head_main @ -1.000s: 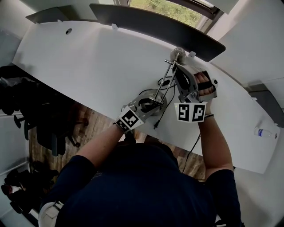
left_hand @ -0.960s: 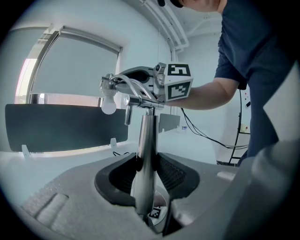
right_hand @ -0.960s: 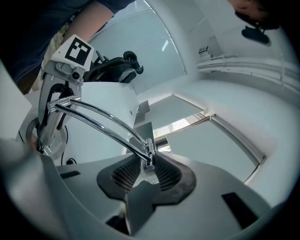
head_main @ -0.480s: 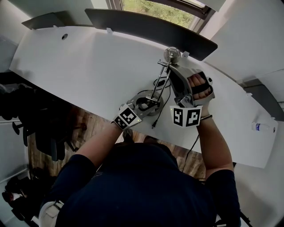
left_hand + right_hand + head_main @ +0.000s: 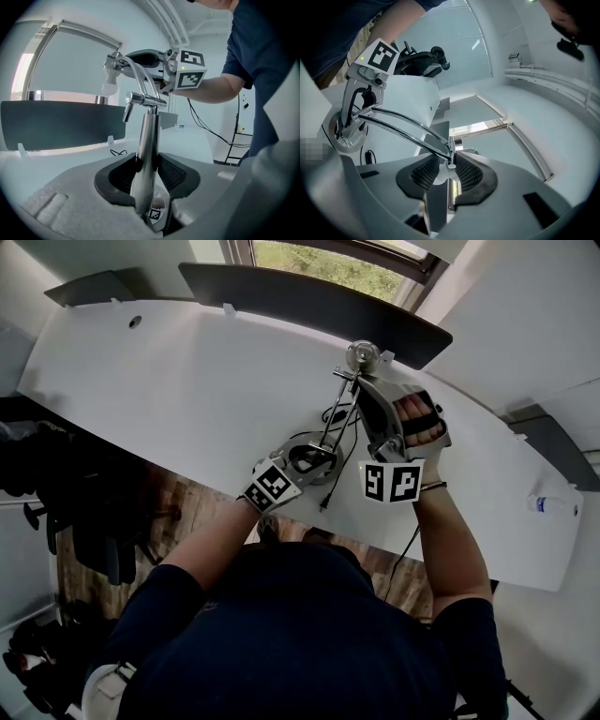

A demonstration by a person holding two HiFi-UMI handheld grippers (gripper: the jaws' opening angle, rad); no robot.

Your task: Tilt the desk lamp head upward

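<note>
A chrome desk lamp stands on the white desk (image 5: 187, 399), with its round base (image 5: 317, 457) near the front edge. Its head (image 5: 362, 354) is up at the far end of the thin arm rods (image 5: 330, 423). My left gripper (image 5: 302, 463) (image 5: 146, 168) straddles the upright chrome post (image 5: 149, 140) low down. Its jaws are opening, and the pads sit just beside the post. My right gripper (image 5: 361, 390) (image 5: 446, 171) is at the head. Its jaws are opening too, with the white bulb neck (image 5: 440, 177) and the rod joint (image 5: 450, 157) between them.
A dark panel (image 5: 309, 296) runs along the desk's far edge under the window. A black cable with a plug (image 5: 333, 495) trails off the front edge by the base. A small bottle (image 5: 553, 505) lies at the far right. Black chairs (image 5: 84, 512) stand below left.
Both grippers have stayed at the lamp, the left at the base and the right at the head. The lamp head now shows as a rounder disc. The view has shifted slightly.
</note>
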